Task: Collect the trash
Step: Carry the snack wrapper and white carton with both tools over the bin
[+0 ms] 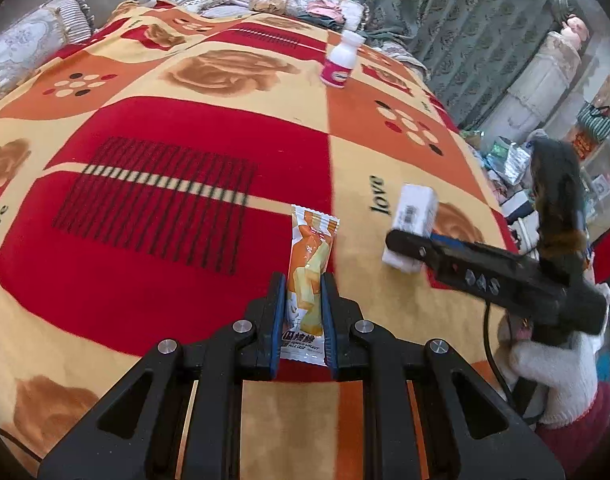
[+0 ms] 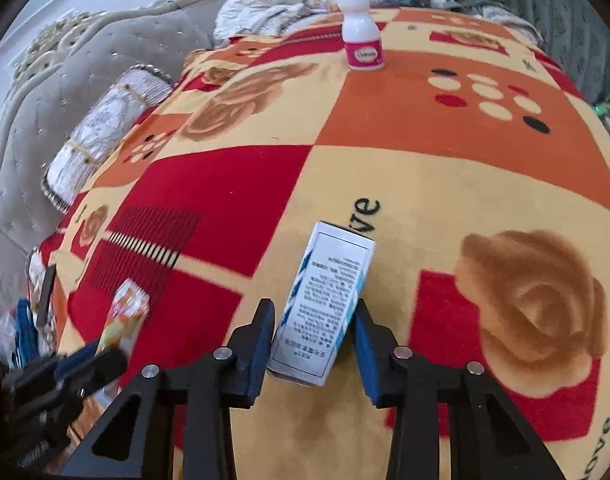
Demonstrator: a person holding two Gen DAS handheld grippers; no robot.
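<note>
Left gripper [image 1: 303, 320] is clamped on the orange snack wrapper [image 1: 307, 280] w/ pads at its lower half; thin, crinkly film, light, prob slips if pinched near an edge. Right gripper [image 2: 315, 332] holds the white carton [image 2: 325, 304] by its side walls, above the bed [image 2: 385, 184]; light cardboard, crushes easily. White bottle [image 2: 363, 42] stands upright far back, well apart: smooth, tippy, take round the body.
</note>
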